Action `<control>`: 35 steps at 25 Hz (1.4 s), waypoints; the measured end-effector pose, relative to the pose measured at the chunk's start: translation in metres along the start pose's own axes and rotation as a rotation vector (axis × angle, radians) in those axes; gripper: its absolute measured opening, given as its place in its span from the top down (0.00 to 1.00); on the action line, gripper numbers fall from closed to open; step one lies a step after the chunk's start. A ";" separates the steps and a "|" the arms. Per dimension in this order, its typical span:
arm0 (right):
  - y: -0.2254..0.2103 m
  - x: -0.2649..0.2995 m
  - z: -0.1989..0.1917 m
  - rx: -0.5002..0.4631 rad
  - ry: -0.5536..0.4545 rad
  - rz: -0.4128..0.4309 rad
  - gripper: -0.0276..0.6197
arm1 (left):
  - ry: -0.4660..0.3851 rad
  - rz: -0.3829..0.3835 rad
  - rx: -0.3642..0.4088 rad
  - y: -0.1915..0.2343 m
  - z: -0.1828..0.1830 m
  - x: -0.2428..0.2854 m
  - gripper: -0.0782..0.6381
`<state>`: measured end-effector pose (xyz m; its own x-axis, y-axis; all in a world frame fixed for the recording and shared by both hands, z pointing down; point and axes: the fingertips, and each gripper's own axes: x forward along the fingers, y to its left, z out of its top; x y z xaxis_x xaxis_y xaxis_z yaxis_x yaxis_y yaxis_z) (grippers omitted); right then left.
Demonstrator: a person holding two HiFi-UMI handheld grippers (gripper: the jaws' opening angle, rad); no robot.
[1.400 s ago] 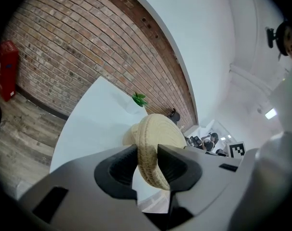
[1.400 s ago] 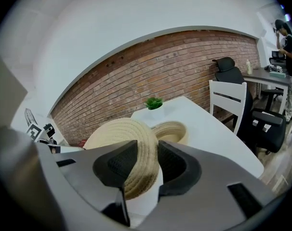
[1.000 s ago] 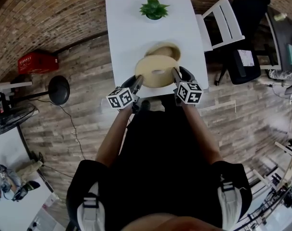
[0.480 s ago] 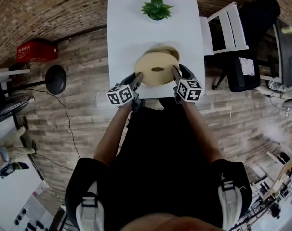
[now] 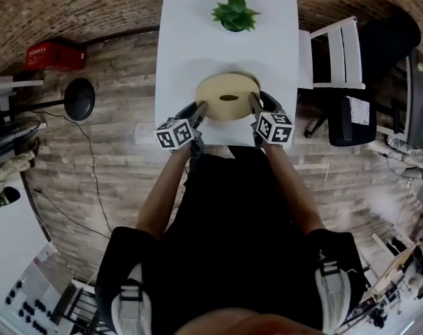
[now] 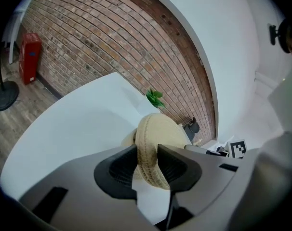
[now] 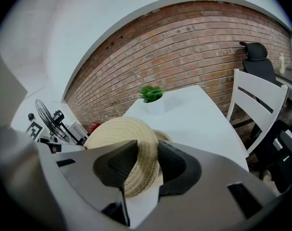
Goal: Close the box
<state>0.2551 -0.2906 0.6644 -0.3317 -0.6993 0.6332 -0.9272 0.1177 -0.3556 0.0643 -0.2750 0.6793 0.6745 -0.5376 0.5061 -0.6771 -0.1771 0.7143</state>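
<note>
A round woven straw lid (image 5: 227, 96) hangs over the near part of the white table (image 5: 190, 47). My left gripper (image 5: 200, 107) is shut on its left rim and my right gripper (image 5: 253, 103) on its right rim. The woven box lies under the lid and is almost hidden in the head view. In the left gripper view the lid's edge (image 6: 153, 148) sits between the dark pads (image 6: 119, 170), with a bit of the box (image 6: 128, 139) behind it. In the right gripper view the lid (image 7: 122, 138) fills the jaws, and the box rim (image 7: 161, 136) peeks out beyond it.
A small green potted plant (image 5: 234, 12) stands at the table's far end. A white chair (image 5: 336, 51) and a black office chair (image 5: 358, 110) are to the right. Left on the wood floor are a red crate (image 5: 54, 56) and a round black stand base (image 5: 79, 98).
Both grippers have carried the lid away from me and over the box. The box showed behind the lid a second ago; now the lid hides nearly all of it.
</note>
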 end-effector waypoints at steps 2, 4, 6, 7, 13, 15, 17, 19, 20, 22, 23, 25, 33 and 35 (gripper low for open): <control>-0.004 0.006 0.002 -0.011 0.017 0.015 0.77 | -0.006 0.016 -0.014 0.001 -0.001 0.003 0.70; -0.007 0.011 0.004 -0.021 0.031 0.027 0.77 | -0.006 0.026 -0.026 0.001 -0.003 0.007 0.70; -0.009 0.015 0.006 -0.038 0.043 0.036 0.77 | -0.007 0.037 -0.038 0.002 -0.003 0.010 0.70; -0.010 0.018 0.007 -0.043 0.048 0.039 0.77 | -0.008 0.042 -0.044 0.003 -0.003 0.012 0.70; -0.014 0.026 0.010 -0.048 0.064 0.046 0.77 | -0.001 0.070 -0.049 0.005 -0.004 0.018 0.70; -0.016 0.029 0.011 -0.052 0.068 0.046 0.77 | 0.001 0.074 -0.049 0.007 -0.004 0.022 0.70; -0.019 0.030 0.011 -0.055 0.073 0.046 0.77 | 0.005 0.079 -0.051 0.008 -0.006 0.026 0.70; -0.022 0.031 0.009 -0.051 0.079 0.050 0.77 | 0.008 0.086 -0.046 0.006 -0.007 0.028 0.70; -0.024 0.031 0.009 -0.048 0.083 0.053 0.77 | 0.007 0.088 -0.043 0.005 -0.006 0.029 0.70; -0.027 0.033 0.008 -0.044 0.088 0.061 0.77 | 0.004 0.090 -0.039 0.004 -0.005 0.031 0.70; -0.027 0.033 0.007 -0.044 0.090 0.065 0.77 | 0.004 0.092 -0.038 0.005 -0.005 0.031 0.70; -0.028 0.033 0.006 -0.048 0.094 0.070 0.77 | 0.006 0.098 -0.037 0.006 -0.006 0.032 0.70; -0.033 0.038 0.003 -0.048 0.114 0.082 0.77 | 0.003 0.108 -0.046 0.004 -0.006 0.034 0.70; -0.034 0.039 0.002 -0.046 0.115 0.085 0.77 | -0.005 0.106 -0.058 0.004 -0.006 0.034 0.70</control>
<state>0.2741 -0.3236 0.7000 -0.4244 -0.6000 0.6781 -0.9011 0.2066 -0.3811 0.0862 -0.2889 0.7026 0.5986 -0.5546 0.5781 -0.7262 -0.0710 0.6838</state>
